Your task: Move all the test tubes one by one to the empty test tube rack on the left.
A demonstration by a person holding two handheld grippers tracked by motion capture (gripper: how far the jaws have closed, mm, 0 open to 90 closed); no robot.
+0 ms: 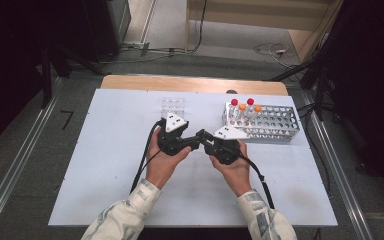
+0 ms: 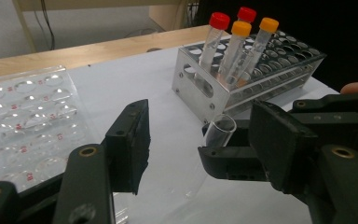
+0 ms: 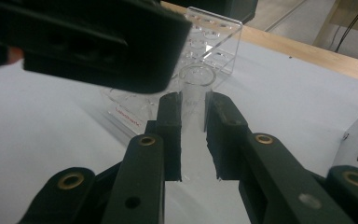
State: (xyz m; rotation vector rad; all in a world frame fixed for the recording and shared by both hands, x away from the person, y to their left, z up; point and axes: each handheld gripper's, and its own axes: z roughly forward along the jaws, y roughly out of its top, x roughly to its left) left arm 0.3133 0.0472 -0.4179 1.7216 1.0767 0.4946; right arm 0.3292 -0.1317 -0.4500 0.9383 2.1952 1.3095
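Observation:
A clear, uncapped test tube (image 2: pixel 218 131) stands upright between the jaws of my right gripper (image 3: pixel 192 103), which is shut on it. The tube's open rim (image 3: pixel 196 74) rises just past the fingertips. My left gripper (image 2: pixel 199 125) is open, its jaws standing wide on either side of the tube without touching it. In the high view the two grippers meet tip to tip at mid-table, the left gripper (image 1: pixel 196 141) coming from the left and the right gripper (image 1: pixel 205 137) from the right.
A metal tube rack (image 1: pixel 275 124) stands at the back right, holding capped tubes (image 2: pixel 233 44) with red and orange caps at its left end. A clear plastic rack (image 1: pixel 172 106) sits behind the grippers. The white mat (image 1: pixel 105 165) lies bare on the left.

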